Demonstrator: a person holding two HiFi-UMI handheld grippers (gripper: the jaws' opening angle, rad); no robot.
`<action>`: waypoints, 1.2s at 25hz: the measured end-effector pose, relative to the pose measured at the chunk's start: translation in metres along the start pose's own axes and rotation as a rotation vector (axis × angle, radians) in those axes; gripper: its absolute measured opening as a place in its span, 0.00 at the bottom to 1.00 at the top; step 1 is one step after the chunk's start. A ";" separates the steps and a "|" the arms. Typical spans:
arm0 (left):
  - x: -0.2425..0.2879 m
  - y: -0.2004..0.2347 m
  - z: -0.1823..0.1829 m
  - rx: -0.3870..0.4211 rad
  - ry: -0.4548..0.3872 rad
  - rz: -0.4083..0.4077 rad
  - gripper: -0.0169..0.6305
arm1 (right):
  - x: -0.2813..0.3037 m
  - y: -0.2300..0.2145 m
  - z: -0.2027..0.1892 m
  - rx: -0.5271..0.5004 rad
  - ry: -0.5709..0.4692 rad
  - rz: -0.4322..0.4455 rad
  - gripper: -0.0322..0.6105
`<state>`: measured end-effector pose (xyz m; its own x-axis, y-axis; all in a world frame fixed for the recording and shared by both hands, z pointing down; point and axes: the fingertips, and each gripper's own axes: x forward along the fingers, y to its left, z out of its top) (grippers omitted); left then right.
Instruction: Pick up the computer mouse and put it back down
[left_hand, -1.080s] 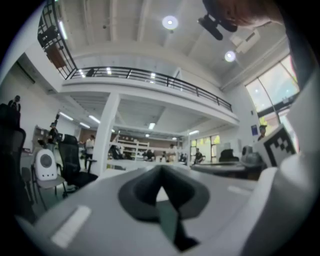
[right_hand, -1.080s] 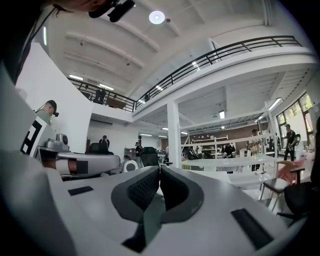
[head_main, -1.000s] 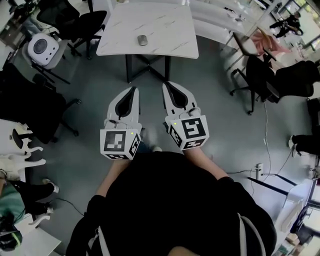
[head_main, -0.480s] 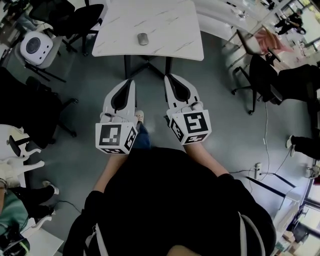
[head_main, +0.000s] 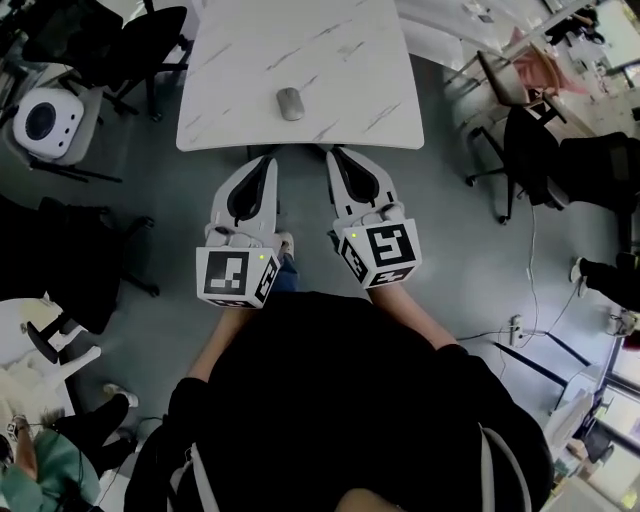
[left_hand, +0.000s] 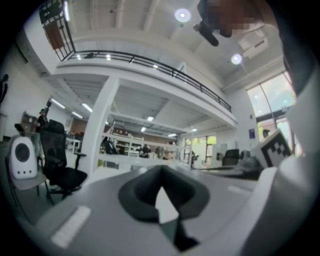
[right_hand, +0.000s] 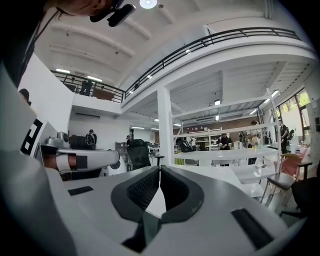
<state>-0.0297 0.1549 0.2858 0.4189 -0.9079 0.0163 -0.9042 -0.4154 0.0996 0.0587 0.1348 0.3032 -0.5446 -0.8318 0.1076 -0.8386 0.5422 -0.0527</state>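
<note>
A grey computer mouse (head_main: 290, 103) lies on the white marble-patterned table (head_main: 340, 50), near its front edge in the head view. Both grippers are held side by side in front of the person, pointing level at the table. My left gripper (head_main: 268, 160) has its tips just short of the table's near edge, below and left of the mouse. My right gripper (head_main: 335, 153) reaches the same edge, below and right of the mouse. Both are shut with nothing between the jaws, as the left gripper (left_hand: 161, 167) and right gripper (right_hand: 159, 167) show in their own views. Neither gripper view shows the mouse.
Black office chairs (head_main: 90, 40) stand left of the table, beside a round white device (head_main: 42, 120). More chairs (head_main: 560, 150) and a pink cloth (head_main: 540, 65) are at the right. Cables (head_main: 530, 330) run over the grey floor.
The person has walked toward the table. The table and mouse have come nearer, and both shut grippers have advanced from open floor to the table's near edge.
</note>
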 end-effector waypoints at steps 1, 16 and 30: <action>0.009 0.009 -0.001 -0.002 0.006 -0.008 0.04 | 0.012 -0.003 0.000 0.001 0.004 -0.008 0.08; 0.070 0.072 -0.027 -0.072 0.095 -0.064 0.04 | 0.088 -0.029 -0.013 0.033 0.069 -0.097 0.08; 0.138 0.110 -0.024 -0.061 0.082 -0.003 0.04 | 0.153 -0.064 -0.013 -0.019 0.076 -0.044 0.08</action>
<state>-0.0691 -0.0141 0.3231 0.4292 -0.8980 0.0968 -0.8972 -0.4115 0.1605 0.0295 -0.0259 0.3363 -0.5039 -0.8438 0.1847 -0.8608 0.5082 -0.0272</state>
